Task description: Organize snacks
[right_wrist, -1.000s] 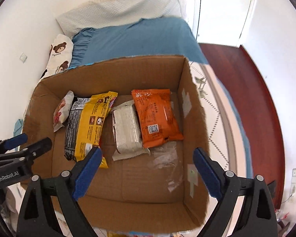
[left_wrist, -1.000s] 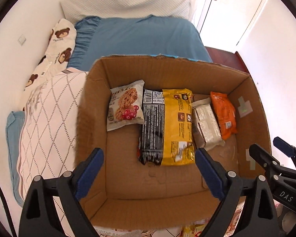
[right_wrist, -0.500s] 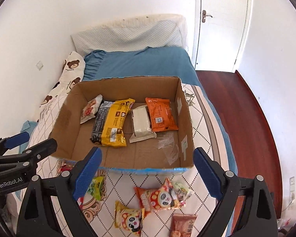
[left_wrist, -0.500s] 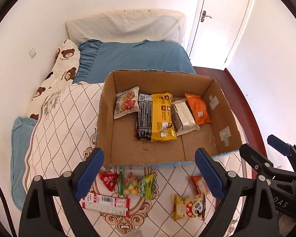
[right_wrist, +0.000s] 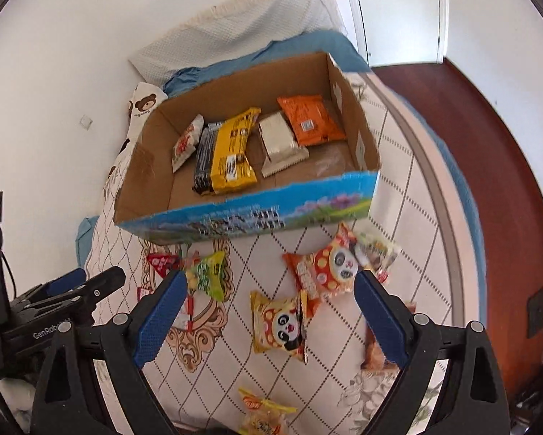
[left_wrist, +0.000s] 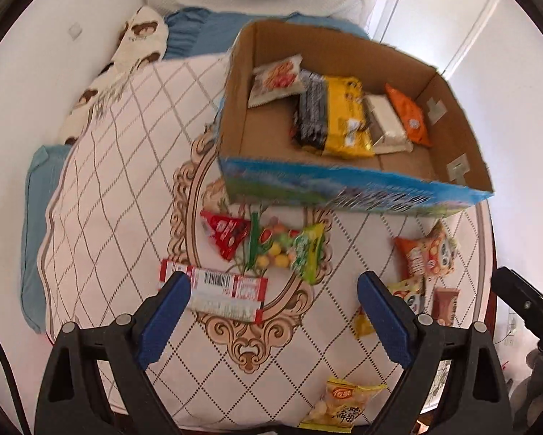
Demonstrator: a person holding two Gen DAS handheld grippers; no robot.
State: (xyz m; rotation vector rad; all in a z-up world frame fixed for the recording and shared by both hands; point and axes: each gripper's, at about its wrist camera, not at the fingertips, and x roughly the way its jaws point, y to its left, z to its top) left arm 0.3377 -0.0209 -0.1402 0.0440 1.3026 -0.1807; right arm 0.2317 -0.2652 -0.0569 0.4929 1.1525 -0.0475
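An open cardboard box with a blue printed front stands on the bed and holds several snack packs: a yellow one, a black one, a white one and an orange one. Loose snacks lie on the quilt in front of it: a red-and-white bar, a red pack, a green candy bag, panda packs and a yellow pack. My left gripper and right gripper are open, empty, above the loose snacks.
The quilted cover lies over a blue sheet. A bear-print pillow and a white pillow are by the wall. Red-brown floor and a white door lie to the right of the bed.
Both grippers have pulled back from over the box toward the near side of the bed. The loose snacks in front of the box have come into view. Both stay open.
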